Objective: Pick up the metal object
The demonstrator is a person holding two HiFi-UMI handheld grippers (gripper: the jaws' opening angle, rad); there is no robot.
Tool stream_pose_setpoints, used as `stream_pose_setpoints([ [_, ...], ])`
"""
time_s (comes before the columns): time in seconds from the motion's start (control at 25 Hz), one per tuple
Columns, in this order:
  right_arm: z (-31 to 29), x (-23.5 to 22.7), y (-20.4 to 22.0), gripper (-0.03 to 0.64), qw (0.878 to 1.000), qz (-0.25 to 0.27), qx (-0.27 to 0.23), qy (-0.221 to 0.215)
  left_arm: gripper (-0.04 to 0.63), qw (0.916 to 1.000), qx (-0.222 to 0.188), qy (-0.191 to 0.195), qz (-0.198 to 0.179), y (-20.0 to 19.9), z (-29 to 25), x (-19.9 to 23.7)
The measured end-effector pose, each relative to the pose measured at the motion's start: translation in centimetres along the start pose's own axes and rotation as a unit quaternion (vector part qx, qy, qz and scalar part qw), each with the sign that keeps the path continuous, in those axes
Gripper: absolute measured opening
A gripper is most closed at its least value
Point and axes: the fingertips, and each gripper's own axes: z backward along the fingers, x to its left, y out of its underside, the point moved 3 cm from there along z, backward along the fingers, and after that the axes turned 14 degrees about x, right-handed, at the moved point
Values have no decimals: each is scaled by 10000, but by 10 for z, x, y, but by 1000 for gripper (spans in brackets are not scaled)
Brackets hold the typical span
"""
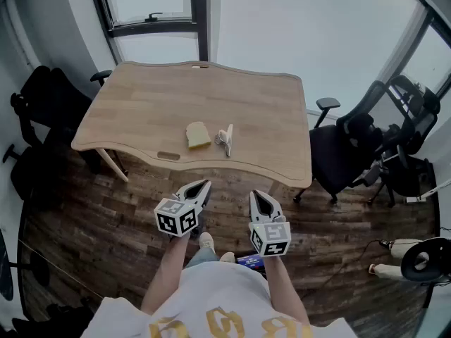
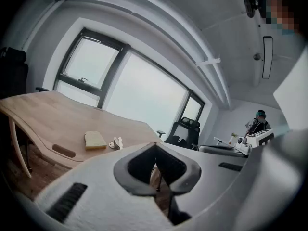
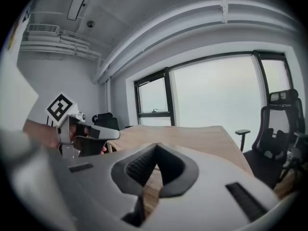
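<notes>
Metal object (image 1: pixel 225 140): a small pale metal piece lying flat on the table (image 1: pixel 176 97), in the near half and a little right of the middle. Nothing is touching it. In the left gripper view it shows small (image 2: pixel 116 143), so its exact shape cannot be made out.
Yellow block (image 1: pixel 198 134): a flat, spongy-looking slab just beside the metal object at its 9 o'clock, with a narrow gap between them. The left gripper view also shows it (image 2: pixel 95 140).
Table: light wood with a wavy edge, and a slot cut near the front edge at about 7 o'clock from the block.
Left gripper (image 1: pixel 205 184): held off the table above the floor, at roughly 6 o'clock from the metal object and well apart from it. In its own view (image 2: pixel 155 144) the jaw tips meet and nothing is between them.
Right gripper (image 1: pixel 255 194): just beside the left one, at its 3 o'clock, also short of the table edge. In its own view (image 3: pixel 156 145) the jaws are closed tip to tip and empty.
Floor (image 1: pixel 106 210): dark wood planks under both grippers.
Office chairs: a black one (image 1: pixel 352 150) at 3 o'clock from the table and another (image 1: pixel 49 97) at 9 o'clock.
Window (image 1: pixel 151 2): at 12 o'clock, beyond the far edge of the table.
</notes>
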Motion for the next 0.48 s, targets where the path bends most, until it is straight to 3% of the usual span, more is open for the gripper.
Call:
stream_pose_setpoints([
  [0.48,7,11,5,11,10000,43,25,-46,20,9992,-372,-156,-80,-3,23,-2],
])
